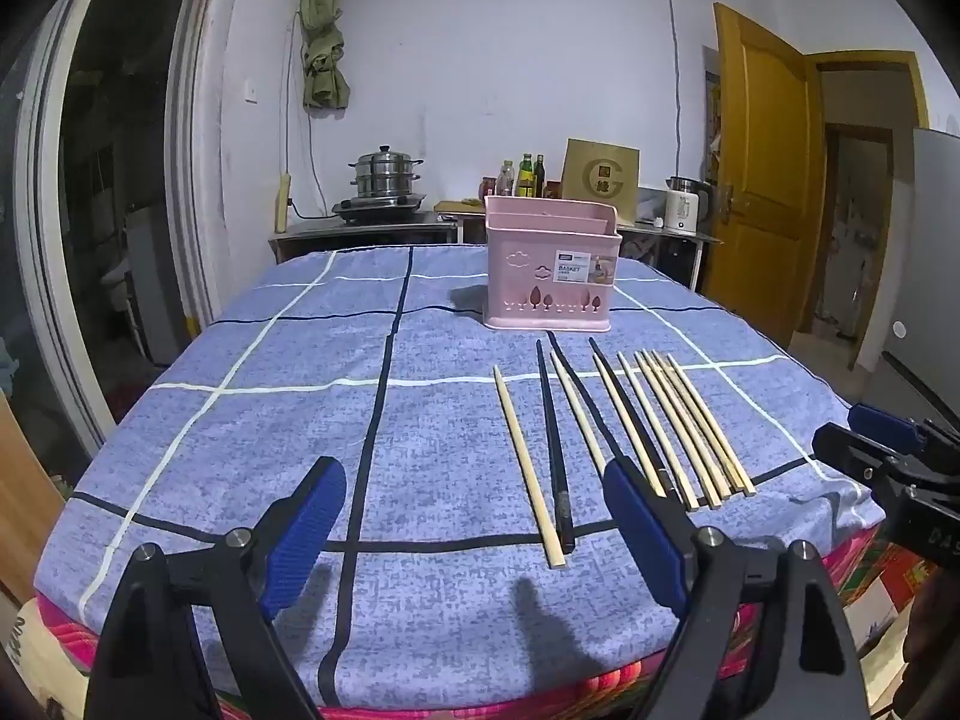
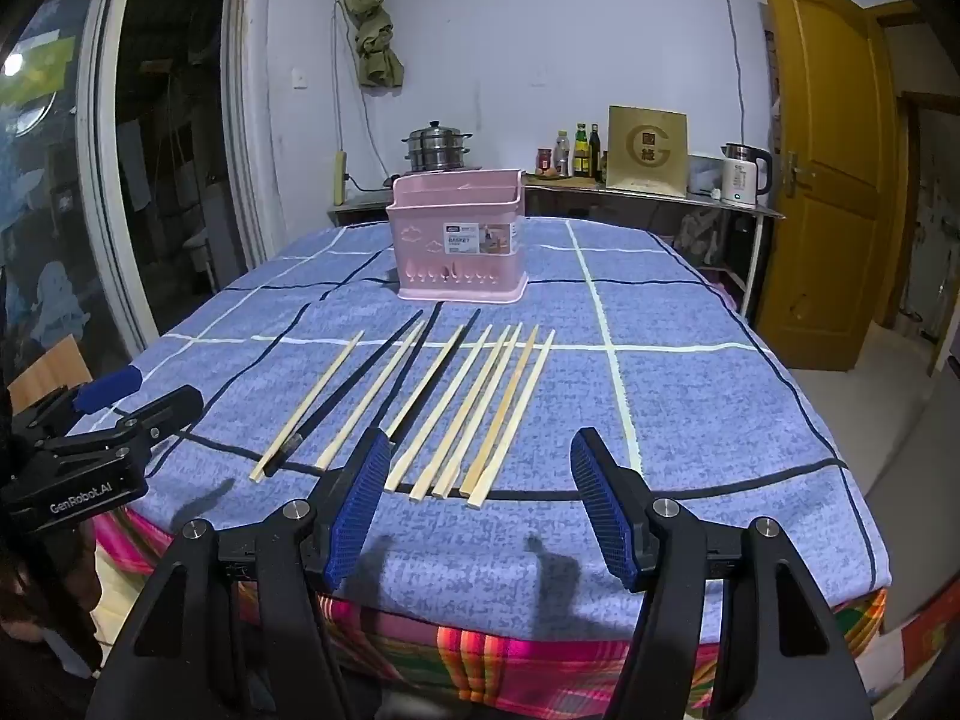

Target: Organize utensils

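Both tongs hang wide apart and hold nothing, low in each frame above the near edge of the surface (image 1: 240, 420), which is covered by a blue checked cloth. The left tongs (image 1: 474, 534) sit left of the row of chopsticks (image 1: 624, 420); the right tongs (image 2: 480, 504) sit below its lower right end. The pink basket (image 2: 459, 240) stands upright just beyond the chopsticks' far tips.

black arms, ribbed blue fingers (image 1: 312, 516)
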`<state>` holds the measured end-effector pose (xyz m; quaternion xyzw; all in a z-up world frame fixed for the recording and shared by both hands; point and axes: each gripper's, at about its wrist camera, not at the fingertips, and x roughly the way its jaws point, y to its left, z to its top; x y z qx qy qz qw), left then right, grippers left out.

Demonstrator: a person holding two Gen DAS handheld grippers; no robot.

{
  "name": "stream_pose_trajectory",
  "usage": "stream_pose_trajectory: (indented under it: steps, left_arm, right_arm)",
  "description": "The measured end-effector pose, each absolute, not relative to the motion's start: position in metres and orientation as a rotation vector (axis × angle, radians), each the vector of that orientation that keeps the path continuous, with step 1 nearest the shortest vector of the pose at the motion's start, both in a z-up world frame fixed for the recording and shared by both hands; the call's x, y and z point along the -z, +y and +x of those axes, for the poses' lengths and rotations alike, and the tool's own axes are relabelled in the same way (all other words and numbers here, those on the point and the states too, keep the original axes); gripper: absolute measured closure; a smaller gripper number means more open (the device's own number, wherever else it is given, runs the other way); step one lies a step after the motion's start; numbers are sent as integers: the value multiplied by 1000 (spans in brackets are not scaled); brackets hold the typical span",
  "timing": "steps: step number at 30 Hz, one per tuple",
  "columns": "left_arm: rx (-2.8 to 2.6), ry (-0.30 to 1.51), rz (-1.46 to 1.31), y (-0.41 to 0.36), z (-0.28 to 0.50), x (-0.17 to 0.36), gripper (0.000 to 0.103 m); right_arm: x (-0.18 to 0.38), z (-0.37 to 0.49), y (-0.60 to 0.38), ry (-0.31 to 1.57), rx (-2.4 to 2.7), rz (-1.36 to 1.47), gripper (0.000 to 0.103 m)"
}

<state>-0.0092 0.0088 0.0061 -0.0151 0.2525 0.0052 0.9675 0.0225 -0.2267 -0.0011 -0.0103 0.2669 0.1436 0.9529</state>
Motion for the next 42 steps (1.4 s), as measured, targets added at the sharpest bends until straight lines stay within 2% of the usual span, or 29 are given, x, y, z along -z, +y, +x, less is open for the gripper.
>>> stream_pose_trajectory:
  steps: [42]
  left_arm:
    - [-11, 513, -36, 9, -10, -5, 15]
  right_arm:
    - [-1, 22, -228, 543, -293, -19, 40]
